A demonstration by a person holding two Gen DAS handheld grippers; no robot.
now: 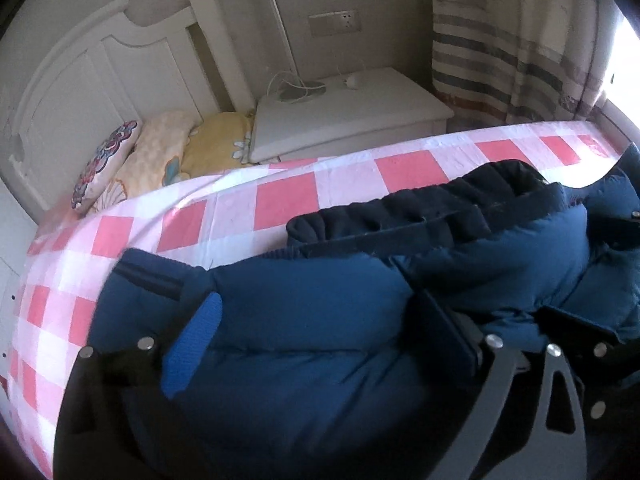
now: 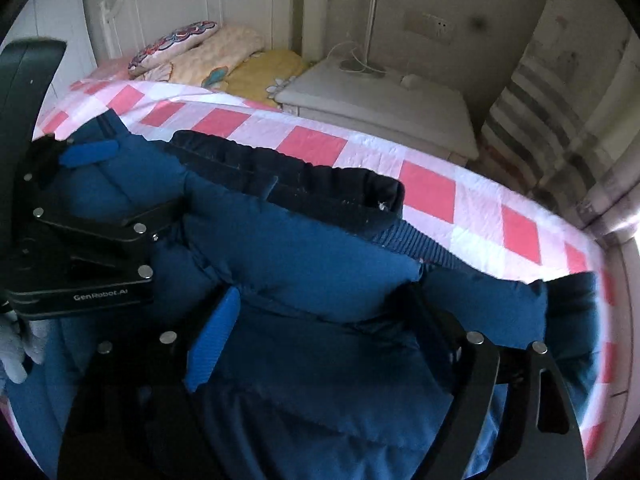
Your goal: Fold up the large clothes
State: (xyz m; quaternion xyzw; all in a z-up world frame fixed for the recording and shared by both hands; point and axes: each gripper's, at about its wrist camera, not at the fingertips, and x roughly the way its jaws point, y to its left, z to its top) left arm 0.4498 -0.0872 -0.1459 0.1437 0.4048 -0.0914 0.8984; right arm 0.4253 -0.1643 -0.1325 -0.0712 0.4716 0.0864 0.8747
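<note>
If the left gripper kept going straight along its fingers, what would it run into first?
Most likely the puffy blue padded jacket lying on the pink-and-white checked bedsheet. The open left gripper already straddles the jacket's bulk, pads apparently not pressing on it. Depth is unclear, but nothing else lies in between.

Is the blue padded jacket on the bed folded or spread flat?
Folded. The blue padded jacket lies bunched in thick stacked layers on the checked bedsheet, with its dark lining turned up on top.
</note>
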